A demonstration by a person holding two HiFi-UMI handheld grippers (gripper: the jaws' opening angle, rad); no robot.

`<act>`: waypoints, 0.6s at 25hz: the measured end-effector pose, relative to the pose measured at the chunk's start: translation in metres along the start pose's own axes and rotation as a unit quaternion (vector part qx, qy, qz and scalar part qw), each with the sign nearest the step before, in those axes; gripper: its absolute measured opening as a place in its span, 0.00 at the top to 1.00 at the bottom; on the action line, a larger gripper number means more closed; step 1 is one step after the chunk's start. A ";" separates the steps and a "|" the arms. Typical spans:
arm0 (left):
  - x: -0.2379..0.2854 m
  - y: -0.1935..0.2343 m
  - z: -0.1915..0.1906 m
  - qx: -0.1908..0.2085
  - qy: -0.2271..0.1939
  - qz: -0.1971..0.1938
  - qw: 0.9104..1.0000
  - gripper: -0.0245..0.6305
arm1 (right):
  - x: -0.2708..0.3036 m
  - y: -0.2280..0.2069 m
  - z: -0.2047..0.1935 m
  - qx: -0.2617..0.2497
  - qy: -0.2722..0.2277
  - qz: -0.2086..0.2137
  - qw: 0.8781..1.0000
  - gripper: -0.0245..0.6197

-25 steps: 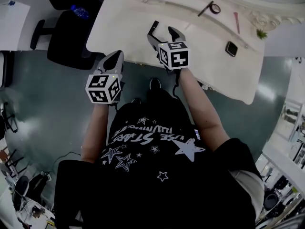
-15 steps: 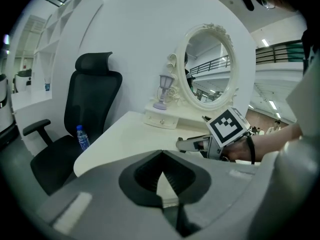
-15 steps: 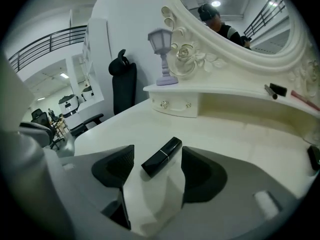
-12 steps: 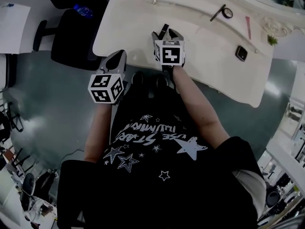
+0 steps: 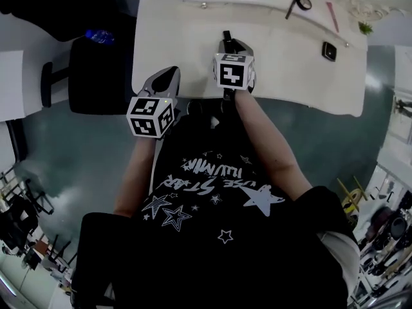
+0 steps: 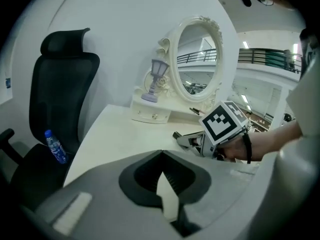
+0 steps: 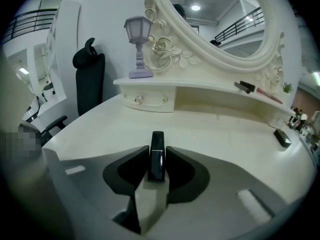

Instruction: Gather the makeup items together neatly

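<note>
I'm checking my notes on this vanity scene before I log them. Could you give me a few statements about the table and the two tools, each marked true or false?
1. The right tool grips a black tube. True. Its jaws have just been closing, and the tube stands between them.
2. A water bottle stands on the table. False. It sits on the black chair.
3. A purple lamp stands on the drawer shelf beside the mirror. True.
4. The left tool holds the black compact. False. Nothing is between its jaws, and the compact lies on the table, far to the right.
</note>
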State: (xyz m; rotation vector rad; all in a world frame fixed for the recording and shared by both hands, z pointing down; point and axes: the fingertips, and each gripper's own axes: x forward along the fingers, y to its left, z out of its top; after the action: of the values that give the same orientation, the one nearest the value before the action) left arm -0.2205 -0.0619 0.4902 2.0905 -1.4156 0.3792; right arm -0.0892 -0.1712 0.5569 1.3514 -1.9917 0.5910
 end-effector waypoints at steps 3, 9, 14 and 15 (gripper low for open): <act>0.003 0.003 0.000 0.004 0.005 -0.015 1.000 0.96 | -0.001 0.000 0.000 0.020 -0.005 -0.004 1.000 0.76; 0.014 -0.002 0.003 0.016 0.011 -0.050 0.999 0.96 | -0.015 -0.011 0.002 0.047 -0.022 -0.025 0.998 0.76; 0.026 -0.019 0.008 0.030 0.012 -0.079 0.996 0.96 | -0.026 -0.044 -0.002 0.063 -0.033 -0.059 0.996 0.76; 0.028 -0.023 0.009 0.033 0.012 -0.085 0.996 0.96 | -0.029 -0.050 -0.003 0.066 -0.033 -0.065 0.995 0.76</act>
State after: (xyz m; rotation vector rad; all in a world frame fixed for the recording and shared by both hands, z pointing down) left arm -0.1896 -0.0823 0.4912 2.2320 -1.2162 0.3850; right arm -0.0343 -0.1687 0.5384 1.5867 -1.9270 0.6345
